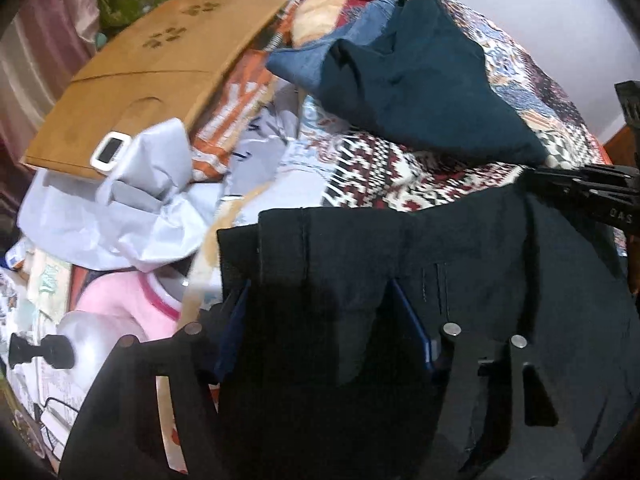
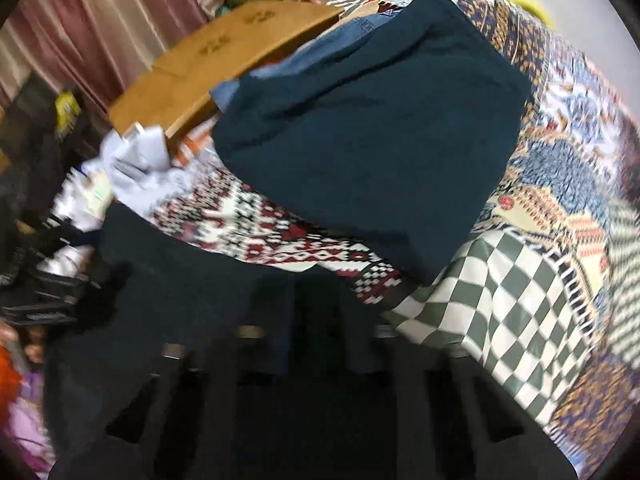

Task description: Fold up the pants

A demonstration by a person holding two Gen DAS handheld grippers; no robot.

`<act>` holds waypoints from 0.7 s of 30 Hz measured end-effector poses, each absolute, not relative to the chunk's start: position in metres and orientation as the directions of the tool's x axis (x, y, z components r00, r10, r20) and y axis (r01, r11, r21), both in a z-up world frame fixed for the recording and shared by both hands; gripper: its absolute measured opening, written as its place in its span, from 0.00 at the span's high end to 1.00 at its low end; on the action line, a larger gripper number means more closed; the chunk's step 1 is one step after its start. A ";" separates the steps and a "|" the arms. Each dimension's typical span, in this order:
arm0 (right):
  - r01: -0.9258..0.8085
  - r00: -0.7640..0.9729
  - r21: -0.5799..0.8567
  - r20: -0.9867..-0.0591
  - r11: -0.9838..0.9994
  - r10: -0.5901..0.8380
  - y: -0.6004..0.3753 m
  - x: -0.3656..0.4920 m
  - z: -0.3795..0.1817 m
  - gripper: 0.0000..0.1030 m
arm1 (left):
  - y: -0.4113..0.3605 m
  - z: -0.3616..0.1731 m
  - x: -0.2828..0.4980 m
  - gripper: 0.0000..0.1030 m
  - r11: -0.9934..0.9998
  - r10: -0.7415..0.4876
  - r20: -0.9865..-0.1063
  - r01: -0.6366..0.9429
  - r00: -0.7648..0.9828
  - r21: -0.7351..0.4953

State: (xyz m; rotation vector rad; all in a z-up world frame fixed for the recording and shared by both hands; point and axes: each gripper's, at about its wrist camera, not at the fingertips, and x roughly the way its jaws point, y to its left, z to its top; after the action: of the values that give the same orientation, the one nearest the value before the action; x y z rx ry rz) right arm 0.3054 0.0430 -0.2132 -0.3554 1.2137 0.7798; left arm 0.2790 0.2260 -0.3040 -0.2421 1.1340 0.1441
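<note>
Left wrist: left tool (image 1: 320, 300) angled down over black pants (image 1: 480, 260)

Both fisheye views bend the scene hard, with a black vignette curving round the corners. Light is soft and even indoor light; the pale wall (image 1: 540, 8) at 1 o'clock in the left wrist view is the brightest patch, slightly washed out. The black pants (image 1: 460, 260) from 4 to 7 o'clock swallow detail in near-solid shadow. The left view is fairly sharp centrally, smeared toward 9 o'clock. The right wrist view is motion-blurred throughout, the checkered quilt (image 2: 512, 312) streaking at 3 o'clock.
</note>
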 end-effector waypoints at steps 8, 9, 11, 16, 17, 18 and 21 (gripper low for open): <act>-0.666 0.250 0.066 -0.919 0.743 0.306 0.035 0.302 -0.205 0.94 | 0.220 -0.296 0.279 0.28 0.966 0.083 -0.911 -0.257 0.405 -0.026; -0.654 0.282 0.039 -0.914 0.755 0.292 0.031 0.300 -0.198 0.92 | 0.220 -0.290 0.277 0.29 0.965 0.079 -0.912 -0.260 0.402 -0.031; -0.647 0.297 0.046 -0.904 0.761 0.307 0.021 0.293 -0.183 0.88 | 0.217 -0.274 0.269 0.29 0.966 0.086 -0.905 -0.258 0.416 -0.027; -0.638 0.272 0.139 -0.879 0.758 0.390 -0.015 0.265 -0.150 0.54 | 0.191 -0.246 0.254 0.22 0.982 -0.029 -0.905 -0.159 0.425 -0.106; -0.637 0.256 0.161 -0.878 0.754 0.404 -0.021 0.257 -0.147 0.50 | 0.183 -0.244 0.251 0.21 0.983 -0.052 -0.906 -0.137 0.421 -0.120; -0.638 0.237 0.179 -0.880 0.749 0.413 -0.027 0.249 -0.147 0.47 | 0.174 -0.244 0.248 0.20 0.985 -0.074 -0.909 -0.110 0.410 -0.130; -0.643 0.194 0.179 -0.902 0.744 0.385 -0.042 0.221 -0.159 0.47 | 0.150 -0.253 0.236 0.20 0.994 -0.074 -0.926 -0.051 0.371 -0.100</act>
State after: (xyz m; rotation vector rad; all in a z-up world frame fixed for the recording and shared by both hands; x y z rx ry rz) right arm 0.2215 -0.0417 -0.1585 -0.2609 1.1700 0.7322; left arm 0.2365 0.1498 -0.2525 -0.1183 1.1918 -0.0149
